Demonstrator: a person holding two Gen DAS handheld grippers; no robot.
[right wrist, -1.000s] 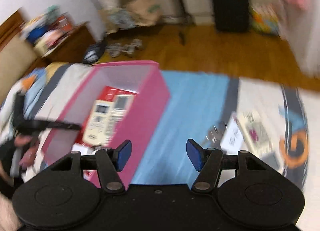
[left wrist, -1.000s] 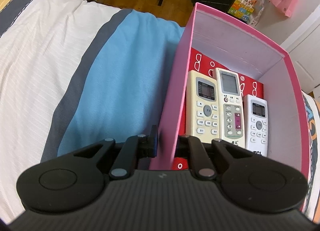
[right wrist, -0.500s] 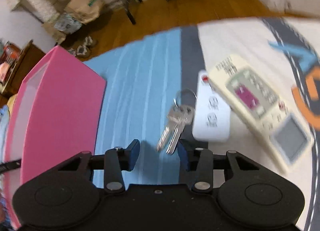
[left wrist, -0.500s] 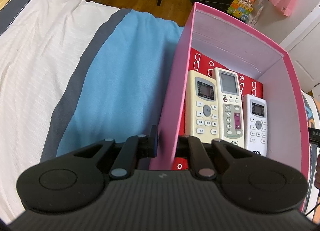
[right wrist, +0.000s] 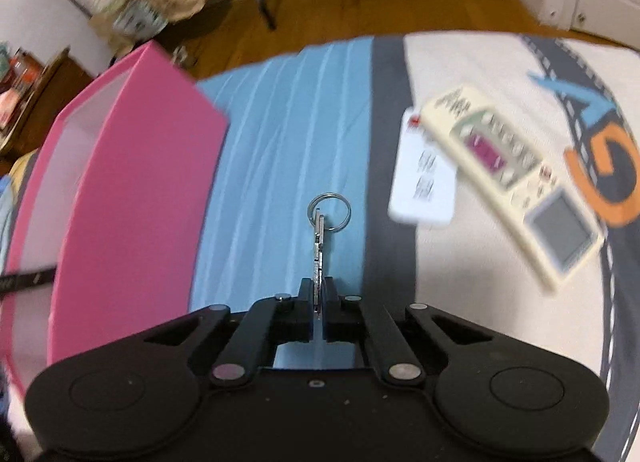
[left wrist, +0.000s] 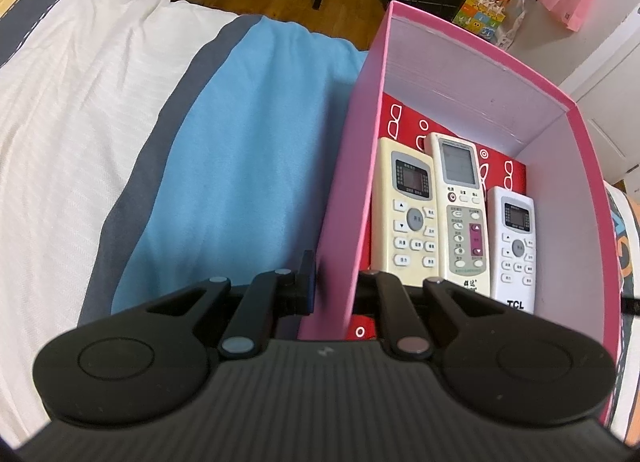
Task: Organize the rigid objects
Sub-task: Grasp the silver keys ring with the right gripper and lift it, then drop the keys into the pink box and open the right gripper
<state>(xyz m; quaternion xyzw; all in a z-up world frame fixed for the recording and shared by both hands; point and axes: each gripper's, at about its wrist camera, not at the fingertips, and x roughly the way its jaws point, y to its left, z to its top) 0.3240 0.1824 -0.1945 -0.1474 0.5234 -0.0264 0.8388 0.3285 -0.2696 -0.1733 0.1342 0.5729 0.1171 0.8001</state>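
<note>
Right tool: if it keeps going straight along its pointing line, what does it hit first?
Probably the blue stripe of the bedspread. The right tool is shut on the keys, which stick out ahead with their ring leading, so they would likely touch the fabric first. Depth is unclear.

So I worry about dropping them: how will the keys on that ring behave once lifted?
The keys are thin flat metal pinched edge-on in the right gripper, so they may slip or pivot. The loose ring will likely swing. They look light and stiff.
</note>
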